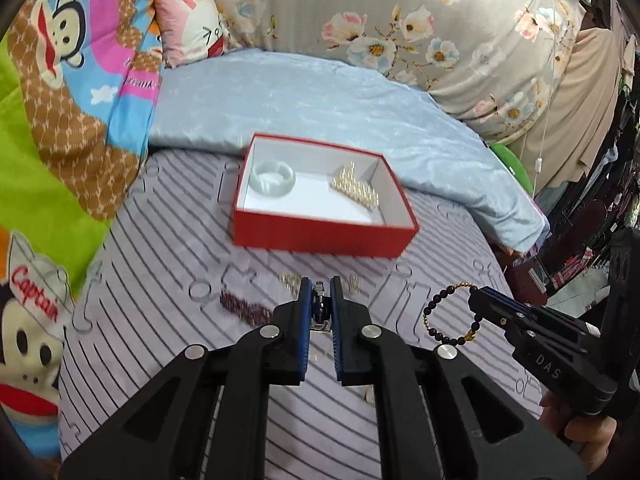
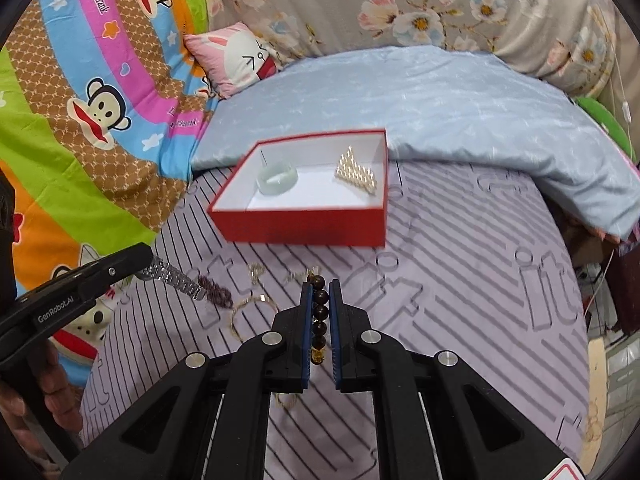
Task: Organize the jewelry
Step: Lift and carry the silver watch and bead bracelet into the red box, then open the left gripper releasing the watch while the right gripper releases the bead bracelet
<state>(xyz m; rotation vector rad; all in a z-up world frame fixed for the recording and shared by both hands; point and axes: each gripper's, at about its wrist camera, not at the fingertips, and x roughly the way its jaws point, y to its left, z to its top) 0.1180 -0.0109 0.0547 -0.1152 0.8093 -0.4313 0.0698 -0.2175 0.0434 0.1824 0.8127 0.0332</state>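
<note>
Metal watch band (image 2: 176, 280) hung pinched in the left gripper (image 1: 320, 292); the right gripper (image 2: 320, 296) was clamped on a dark bead bracelet (image 1: 448, 312). At twelve o'clock from both sat the red box (image 1: 320, 236) on the striped sheet (image 2: 460, 280), holding a pale jade bangle (image 1: 274, 178) and pearl piece (image 1: 356, 188). Purple bracelet (image 2: 218, 292) lay at ten o'clock of the right gripper.

Striped lilac bed sheet (image 2: 460, 300) carrying red box (image 2: 304, 228) far, purple bracelet (image 2: 216, 294) and gold chains (image 2: 256, 304) lying near, blue quilt (image 2: 440, 108) resting behind.

Purple bracelet (image 1: 246, 309) blurred; watch band (image 1: 320, 304) mostly hidden.
</note>
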